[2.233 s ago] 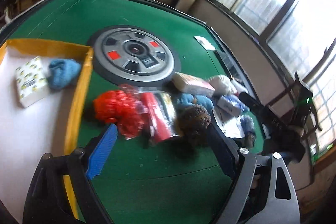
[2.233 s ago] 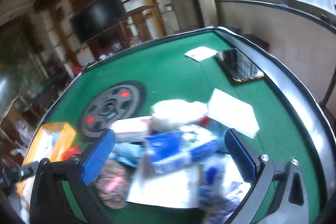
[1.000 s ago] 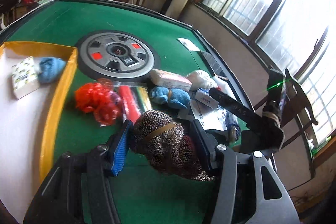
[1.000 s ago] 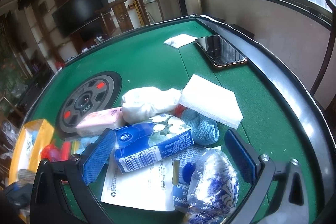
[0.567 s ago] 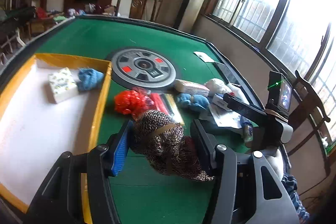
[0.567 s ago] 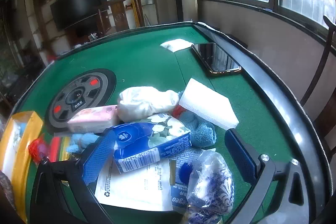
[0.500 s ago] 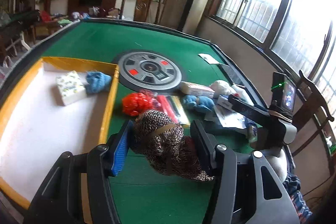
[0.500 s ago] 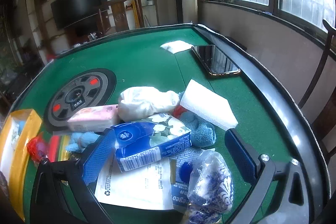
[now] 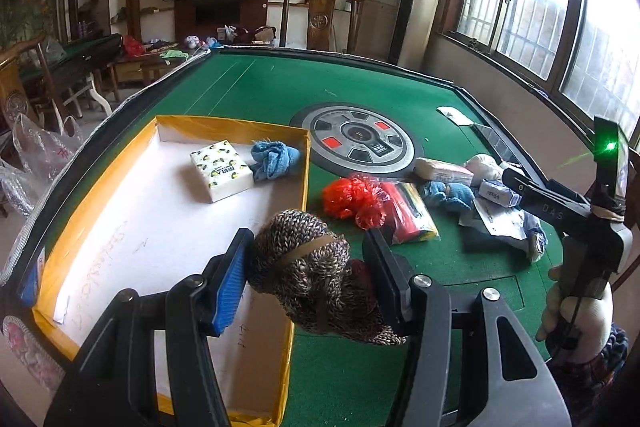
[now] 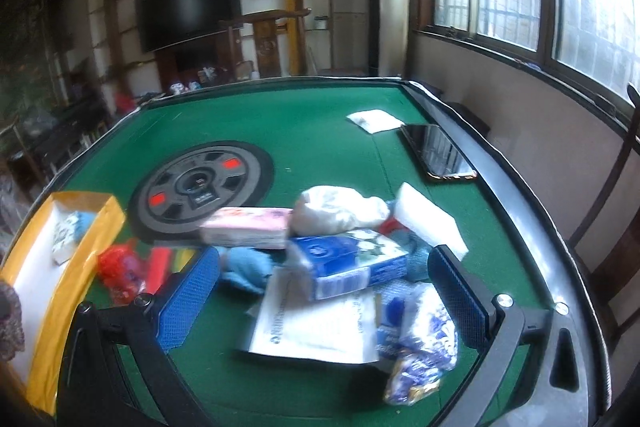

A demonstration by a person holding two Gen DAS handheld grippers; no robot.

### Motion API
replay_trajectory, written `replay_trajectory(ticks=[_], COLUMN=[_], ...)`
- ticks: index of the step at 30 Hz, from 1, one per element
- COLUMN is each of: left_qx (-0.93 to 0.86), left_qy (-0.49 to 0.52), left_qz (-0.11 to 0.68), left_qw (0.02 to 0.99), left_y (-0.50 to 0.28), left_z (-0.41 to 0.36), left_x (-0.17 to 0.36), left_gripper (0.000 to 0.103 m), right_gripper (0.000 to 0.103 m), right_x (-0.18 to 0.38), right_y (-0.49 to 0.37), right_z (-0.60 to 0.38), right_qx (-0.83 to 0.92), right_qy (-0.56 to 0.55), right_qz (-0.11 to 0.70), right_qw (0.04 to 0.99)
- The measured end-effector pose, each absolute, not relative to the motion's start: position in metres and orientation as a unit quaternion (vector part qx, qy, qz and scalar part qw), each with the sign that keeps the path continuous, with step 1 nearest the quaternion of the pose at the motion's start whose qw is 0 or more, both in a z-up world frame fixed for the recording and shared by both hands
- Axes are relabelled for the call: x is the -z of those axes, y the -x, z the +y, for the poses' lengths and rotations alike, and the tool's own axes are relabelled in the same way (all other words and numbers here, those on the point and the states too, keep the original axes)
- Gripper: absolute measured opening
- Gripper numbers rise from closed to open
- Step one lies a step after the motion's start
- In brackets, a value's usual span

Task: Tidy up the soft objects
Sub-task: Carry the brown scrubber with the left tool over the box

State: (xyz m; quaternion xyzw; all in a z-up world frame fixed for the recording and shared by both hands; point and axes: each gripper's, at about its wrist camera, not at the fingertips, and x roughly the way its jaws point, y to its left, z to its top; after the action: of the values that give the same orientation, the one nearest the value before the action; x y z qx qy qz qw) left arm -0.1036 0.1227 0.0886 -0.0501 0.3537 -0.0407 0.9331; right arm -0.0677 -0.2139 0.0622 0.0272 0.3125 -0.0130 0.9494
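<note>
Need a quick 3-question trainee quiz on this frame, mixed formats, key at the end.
1. True or false: the left gripper is clamped on the brown knitted bundle.
2. Which two items already lie in the yellow-rimmed tray?
A. patterned tissue pack and blue cloth
B. red plastic bag and phone
C. white sponge and pink pack
3. Fill in: the right gripper hovers with open jaws over the pile, holding ____.

Key
1. True; its pads press the bundle from both sides.
2. A; the patterned tissue pack and blue cloth sit at the tray's far end.
3. Nothing.
</note>
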Motion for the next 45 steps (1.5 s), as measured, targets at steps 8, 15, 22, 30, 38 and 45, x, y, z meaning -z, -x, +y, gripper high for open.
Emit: replay_trajectory(ticks=[8, 15, 22, 30, 38, 45], left_qx=[0.038, 0.034, 0.034, 0.033, 0.027, 0.027], left_qy=[0.055, 0.063, 0.068, 0.076, 0.083, 0.087], left_qz=[0.356, 0.365, 0.366, 0.37, 0.37, 0.374], left_qw=[0.932, 0.928, 0.927, 0.925, 0.925, 0.923], left_y=[0.105, 0.103, 0.102, 0.102, 0.103, 0.102], left_z=[0.133, 0.144, 0.15, 0.16, 0.169, 0.172], left_x=[-0.086, -0.08, -0.077, -0.073, -0.073, -0.07], left_gripper=[0.055, 0.055, 0.055, 0.055, 0.055, 0.055], right_gripper=[0.102, 0.102, 0.102, 0.102, 0.102, 0.102], right_x=[-0.066, -0.058, -0.056, -0.048, -0.036, -0.034], right_y=[0.064, 0.061, 0.059, 0.054, 0.045, 0.043], right_z=[-0.175, -0.144, -0.124, -0.108, -0.103, -0.114], right_qx=[-0.043, -0.065, -0.074, -0.087, -0.104, -0.096], right_qy=[-0.02, 0.002, 0.019, 0.025, 0.004, 0.001], right_qz=[0.33, 0.346, 0.353, 0.372, 0.401, 0.411], right_qw=[0.943, 0.936, 0.933, 0.924, 0.91, 0.906])
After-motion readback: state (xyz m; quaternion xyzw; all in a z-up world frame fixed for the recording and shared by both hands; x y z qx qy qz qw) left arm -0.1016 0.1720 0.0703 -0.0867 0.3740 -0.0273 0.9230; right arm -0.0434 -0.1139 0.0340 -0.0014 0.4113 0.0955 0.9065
